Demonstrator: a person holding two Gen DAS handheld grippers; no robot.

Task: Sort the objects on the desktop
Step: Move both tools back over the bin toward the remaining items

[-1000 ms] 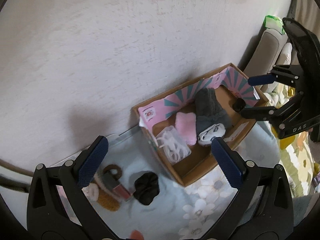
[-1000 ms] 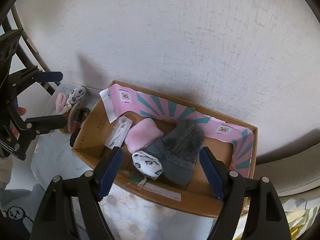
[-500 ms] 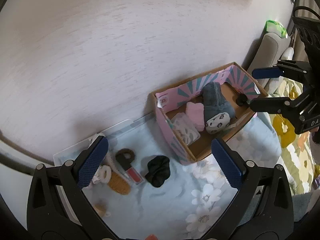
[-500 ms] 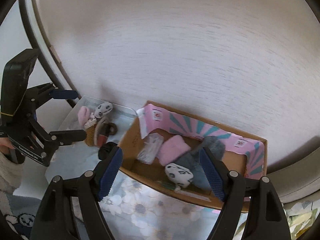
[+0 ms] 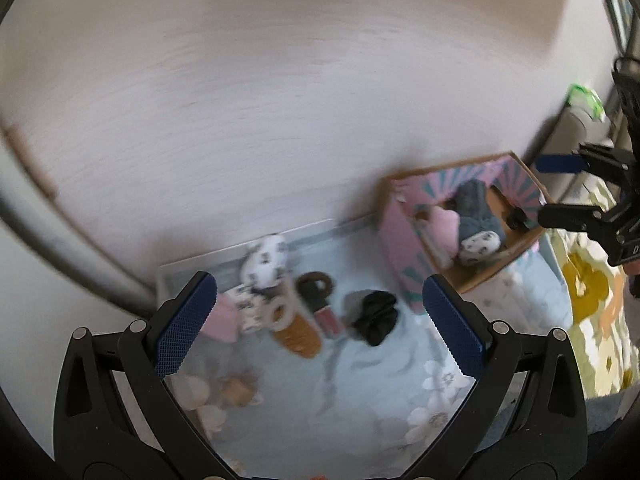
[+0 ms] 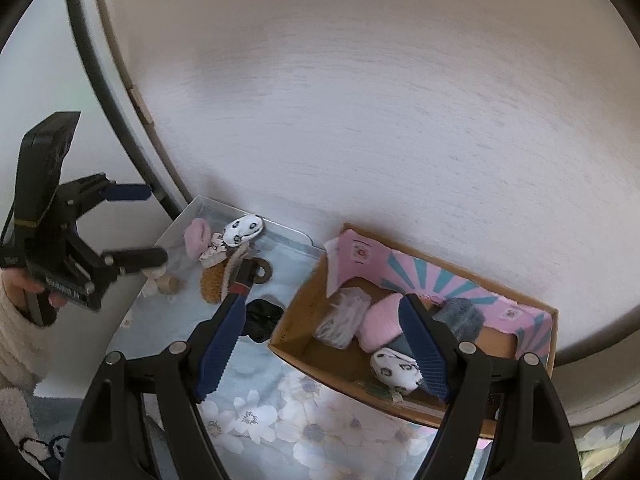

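Left tongs (image 5: 320,330): standing wide apart, released, gripping nothing, touching nothing.
Right tongs (image 6: 320,354): standing wide apart, released, hanging above the box edge.
Black scrunchie (image 5: 375,316): lying on the floral counter (image 5: 360,392), between the 2 left fingertips, beside the lip gloss (image 5: 326,314).
Cardboard box (image 6: 320,364): holding 1 patterned sock (image 6: 396,366), sitting under the right tongs.

cardboard box (image 6: 304,354): open, holding pink, grey and panda-print socks
black scrunchie (image 5: 374,316): loose, just beside the box
lip gloss (image 5: 326,314): lying flat near brown hair tie (image 5: 316,282)
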